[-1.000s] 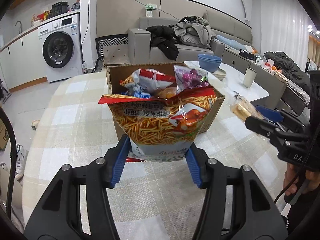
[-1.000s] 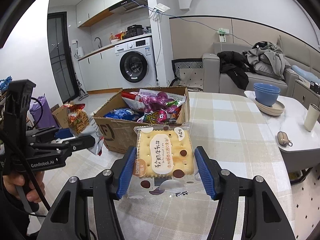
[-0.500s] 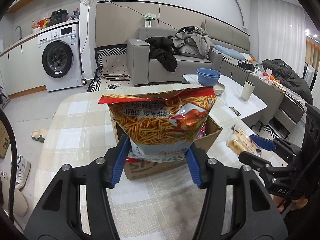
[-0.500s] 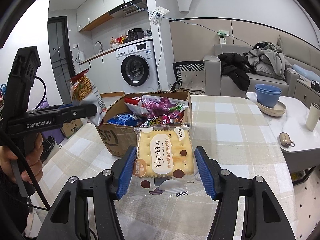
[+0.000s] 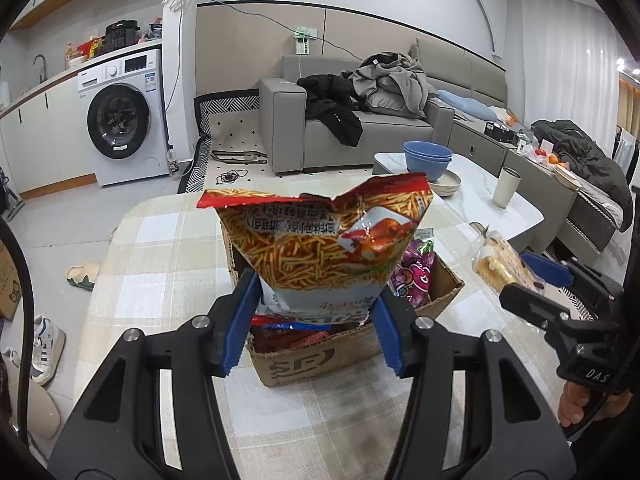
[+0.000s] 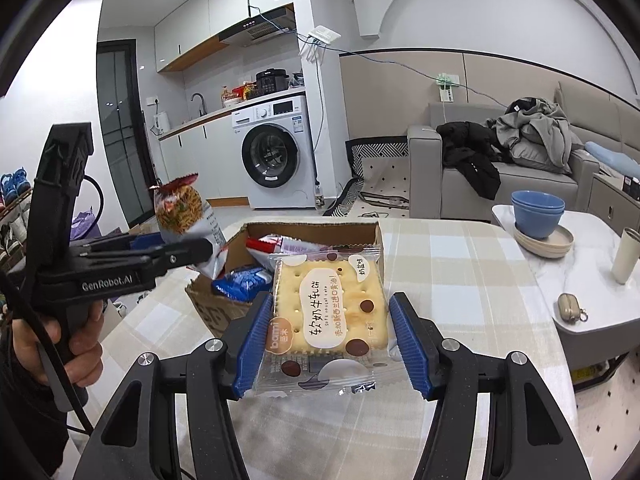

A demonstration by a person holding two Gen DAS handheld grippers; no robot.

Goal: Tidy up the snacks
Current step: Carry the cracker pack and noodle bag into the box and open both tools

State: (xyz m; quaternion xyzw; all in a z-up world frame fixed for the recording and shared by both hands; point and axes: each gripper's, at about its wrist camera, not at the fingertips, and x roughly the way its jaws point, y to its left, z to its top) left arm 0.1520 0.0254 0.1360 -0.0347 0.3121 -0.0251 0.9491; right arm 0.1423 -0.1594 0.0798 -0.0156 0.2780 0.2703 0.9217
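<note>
On my left gripper point(image 5: 314, 322) the blue pads clench the lower end of the noodle-stick snack bag point(image 5: 328, 236), one pad pressed on each side edge; the bag stands upright between them, its torn red top edge highest, its print upside down to my camera. It hangs in the air above the near end of the cardboard box point(image 5: 352, 354), clear of the packets inside. In the right wrist view I see the same bag point(image 6: 188, 216) sticking up and forward from the black jaws, left of the box.

My right gripper point(image 6: 328, 340) is clamped on the cracker packet point(image 6: 326, 312): the ribbed blue pads squeeze its left and right edges, the packet lying flat and face-up between them, its clear wrapper seam spilling out toward my camera. It is held in front of the box point(image 6: 224, 308), near its front wall, above the checked worktop point(image 6: 452, 276). From the left camera I catch that packet point(image 5: 500, 264) at the tip of the right jaws, just right of the box.

Both grippers tilt downward toward the worktop. The person's left hand point(image 6: 80, 344) wraps the black handle at the frame's left, and fingers of the right hand point(image 5: 576, 404) show under the other handle. The box holds a purple packet point(image 5: 416, 272) and a blue packet point(image 6: 244, 280).
</note>
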